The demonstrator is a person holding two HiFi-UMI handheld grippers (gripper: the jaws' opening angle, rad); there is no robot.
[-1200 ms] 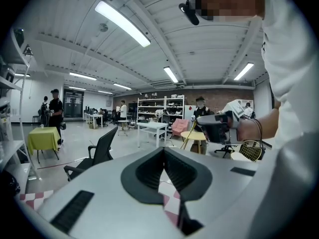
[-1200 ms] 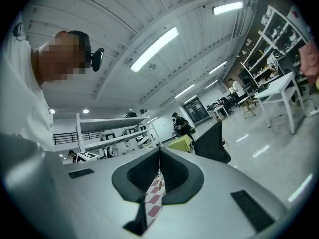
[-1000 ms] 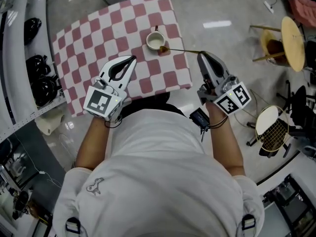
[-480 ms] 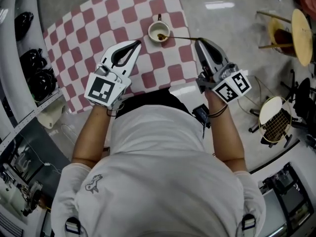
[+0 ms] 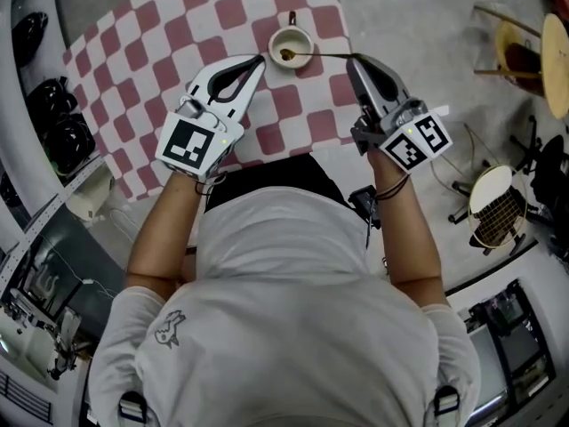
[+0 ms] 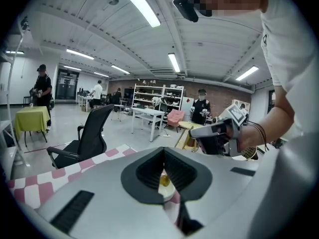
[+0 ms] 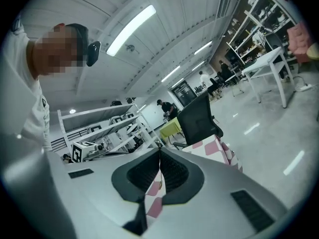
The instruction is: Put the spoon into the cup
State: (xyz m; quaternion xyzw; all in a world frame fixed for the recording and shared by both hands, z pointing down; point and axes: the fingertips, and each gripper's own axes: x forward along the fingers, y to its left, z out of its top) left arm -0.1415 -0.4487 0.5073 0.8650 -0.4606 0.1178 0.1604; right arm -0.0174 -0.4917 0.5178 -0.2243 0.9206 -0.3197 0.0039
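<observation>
Cup: one, set on checked cloth. Spoon: one, handle pinched by right gripper, bowl held within cup rim. Left gripper: jaws pressed together, nothing held.

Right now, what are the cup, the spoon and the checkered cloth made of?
Cup: probably glazed ceramic, since it is cream-white with a thick, smooth rim.
Spoon: looks like metal with a golden, brassy finish, and its handle is very thin and straight.
Checkered cloth: likely woven fabric, with matte red and white squares and no shine.
</observation>
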